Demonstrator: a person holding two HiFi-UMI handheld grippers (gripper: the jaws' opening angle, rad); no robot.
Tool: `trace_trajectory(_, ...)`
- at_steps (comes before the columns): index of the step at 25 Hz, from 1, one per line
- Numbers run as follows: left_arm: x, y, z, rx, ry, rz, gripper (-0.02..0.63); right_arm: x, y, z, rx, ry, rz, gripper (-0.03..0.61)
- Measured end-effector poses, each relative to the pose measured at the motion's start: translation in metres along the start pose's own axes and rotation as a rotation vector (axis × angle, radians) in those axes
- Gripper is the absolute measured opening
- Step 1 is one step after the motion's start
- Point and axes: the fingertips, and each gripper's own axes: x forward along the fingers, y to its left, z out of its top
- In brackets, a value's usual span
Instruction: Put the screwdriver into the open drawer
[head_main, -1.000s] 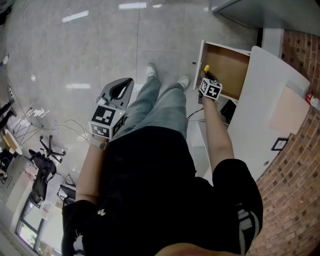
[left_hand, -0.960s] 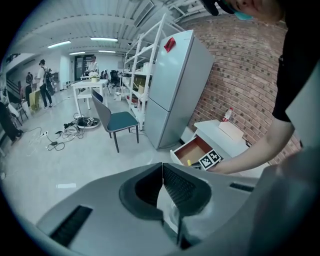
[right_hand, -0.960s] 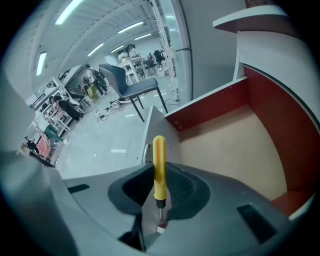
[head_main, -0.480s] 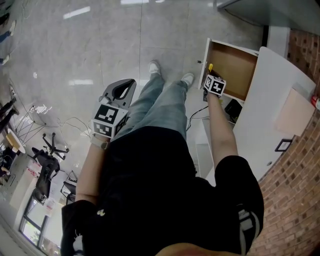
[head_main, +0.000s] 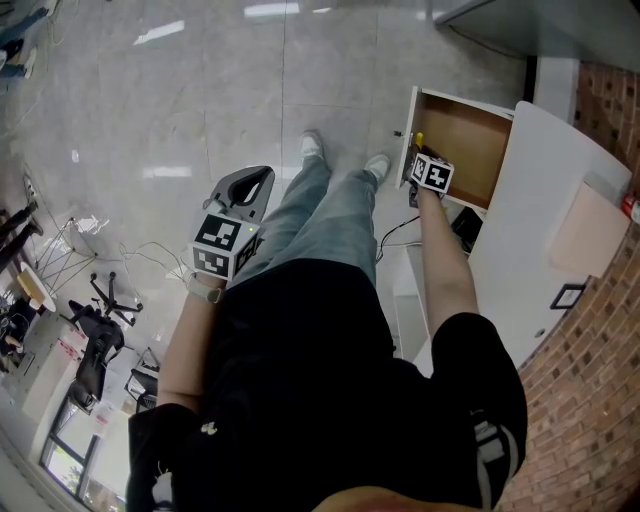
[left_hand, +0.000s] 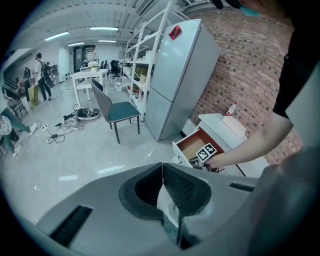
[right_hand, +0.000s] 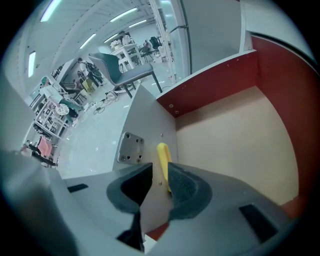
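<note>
Polished grey floor (head_main: 150, 100) fills most of the head view, with my legs running up the middle and a white cabinet (head_main: 540, 210) at the right. Its drawer (head_main: 465, 135) is pulled out over the floor, wooden bottom bare. My right gripper (head_main: 422, 155) hangs at the drawer's near corner by the front panel, and the screwdriver (head_main: 419, 139) pokes its yellow end past the jaws. My left gripper (head_main: 262, 175) sits low beside my left leg, well apart from the drawer, since nothing there needs it.

From the left gripper view, the jaws meet at their tips with nothing between them (idle, I judge). Beyond them stand a tall fridge (left_hand: 175, 75) and a chair (left_hand: 117, 110).

From the right gripper view, the jaws are drawn in narrow around the yellow shaft, which lies against the right pad and sticks out over the grey drawer front (right_hand: 145, 120), beside a small metal plate (right_hand: 130, 148). The tan drawer bottom lies to the right, so I judge the screwdriver is not yet over it and wants carrying that way before letting go.
</note>
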Motion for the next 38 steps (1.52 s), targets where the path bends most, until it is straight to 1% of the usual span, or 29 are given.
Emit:
trace_trajectory(3,0.002,-0.003,0.009,-0.002,-0.014,0.002,0.005,-0.007,0.0,0.013,-0.003,-0.031,0.0,0.101)
trace_trajectory(7,0.0,-0.007,0.021,-0.006,-0.035,0.007,0.005,-0.026,0.007,0.038,-0.038,-0.088,-0.004,0.091)
trace_trajectory(10,-0.003,-0.011,0.035,-0.006,-0.073,-0.007,0.005,-0.043,0.018,0.056,-0.087,-0.113,-0.005,0.058)
trace_trajectory(14,-0.003,-0.016,0.057,0.008,-0.121,-0.015,0.005,-0.072,0.034,0.096,-0.137,-0.179,0.012,0.02)
trace_trajectory(22,-0.015,-0.023,0.101,-0.001,-0.228,0.006,0.005,-0.145,0.079,0.16,-0.201,-0.31,0.123,0.011)
trace_trajectory(26,-0.025,-0.018,0.124,-0.013,-0.301,0.042,0.005,-0.194,0.105,0.194,-0.227,-0.396,0.2,0.011)
trace_trajectory(29,-0.035,-0.016,0.14,-0.033,-0.348,0.053,0.005,-0.235,0.127,0.216,-0.263,-0.457,0.248,0.011)
trace_trajectory(33,-0.046,-0.018,0.155,-0.042,-0.387,0.044,0.005,-0.282,0.149,0.238,-0.322,-0.513,0.296,0.011)
trace_trajectory(38,-0.061,-0.02,0.177,-0.031,-0.445,0.045,0.005,-0.332,0.172,0.259,-0.361,-0.565,0.364,0.011)
